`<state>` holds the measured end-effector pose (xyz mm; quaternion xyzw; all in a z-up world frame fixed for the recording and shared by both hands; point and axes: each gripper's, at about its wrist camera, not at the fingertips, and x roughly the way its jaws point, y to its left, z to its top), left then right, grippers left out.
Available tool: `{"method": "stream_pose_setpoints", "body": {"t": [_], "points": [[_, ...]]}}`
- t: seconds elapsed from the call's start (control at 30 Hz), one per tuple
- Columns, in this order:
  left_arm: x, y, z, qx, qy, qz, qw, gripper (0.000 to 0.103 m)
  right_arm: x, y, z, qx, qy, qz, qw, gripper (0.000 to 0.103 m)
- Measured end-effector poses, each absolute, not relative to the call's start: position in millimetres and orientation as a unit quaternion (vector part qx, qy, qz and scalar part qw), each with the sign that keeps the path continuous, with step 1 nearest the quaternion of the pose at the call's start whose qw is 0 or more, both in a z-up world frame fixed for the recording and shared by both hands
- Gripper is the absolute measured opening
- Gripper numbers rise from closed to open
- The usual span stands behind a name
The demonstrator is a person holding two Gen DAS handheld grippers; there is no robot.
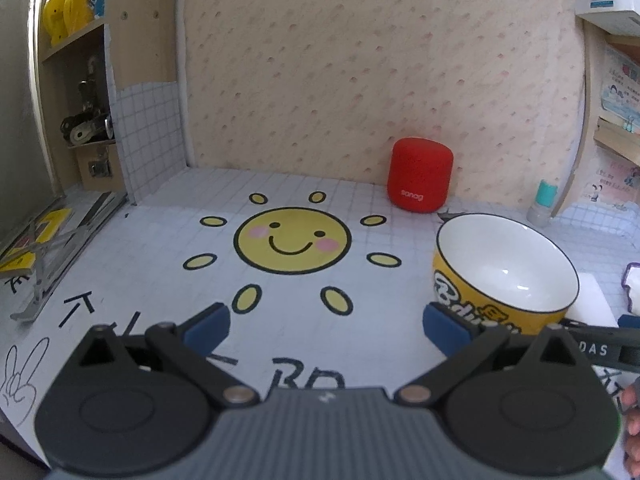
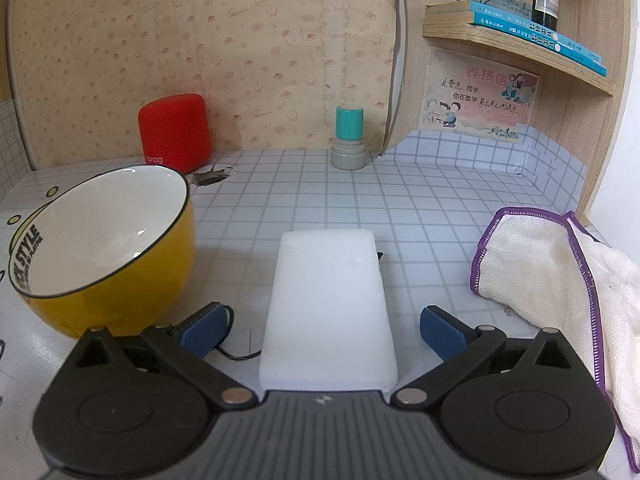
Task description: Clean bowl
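Observation:
A yellow bowl (image 1: 506, 276) with a white inside and black lettering stands upright on the gridded desk mat; it also shows in the right wrist view as the bowl (image 2: 108, 248) at left. My left gripper (image 1: 326, 330) is open, its right finger close to the bowl's near wall. A white sponge block (image 2: 328, 308) lies flat on the mat between the fingers of my right gripper (image 2: 324, 330), which is open with a gap on both sides. A sliver of that sponge (image 1: 588, 300) shows behind the bowl.
A red speaker (image 1: 420, 176) and a teal-capped stamp (image 2: 349, 138) stand by the back wall. A white cloth with purple hem (image 2: 560, 272) lies at right. A folded metal stand (image 1: 60, 248) lies at left. Shelves flank both sides. A sun face (image 1: 292, 240) is printed mid-mat.

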<state>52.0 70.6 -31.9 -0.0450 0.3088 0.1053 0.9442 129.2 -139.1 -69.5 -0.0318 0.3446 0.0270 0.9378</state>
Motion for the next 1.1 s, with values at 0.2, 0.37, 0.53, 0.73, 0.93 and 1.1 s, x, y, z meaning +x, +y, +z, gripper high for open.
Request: {"method": "stream_pose_setpoints", "body": {"t": [0.2, 0.37, 0.53, 0.73, 0.93, 1.1], "points": [[55, 71, -35, -0.043, 0.318, 0.103, 0.942, 0.103, 130, -139, -69, -0.032, 0.345, 0.027, 0.938, 0.103], [56, 65, -36, -0.010, 0.315, 0.109, 0.943, 0.103, 130, -140, -69, -0.032, 0.345, 0.027, 0.938, 0.103], [56, 55, -33, 0.018, 0.310, 0.100, 0.945, 0.103, 126, -138, -68, -0.042, 0.335, 0.016, 0.941, 0.103], [58, 48, -35, 0.015, 0.318, 0.089, 0.944, 0.103, 103, -129, -56, -0.085, 0.299, 0.024, 0.950, 0.103], [53, 40, -33, 0.019, 0.320, 0.083, 0.944, 0.103, 87, -139, -39, -0.045, 0.298, 0.035, 0.953, 0.103], [45, 28, -30, 0.026, 0.317, 0.071, 0.946, 0.103, 73, -146, -28, -0.029, 0.290, 0.046, 0.955, 0.103]]}}
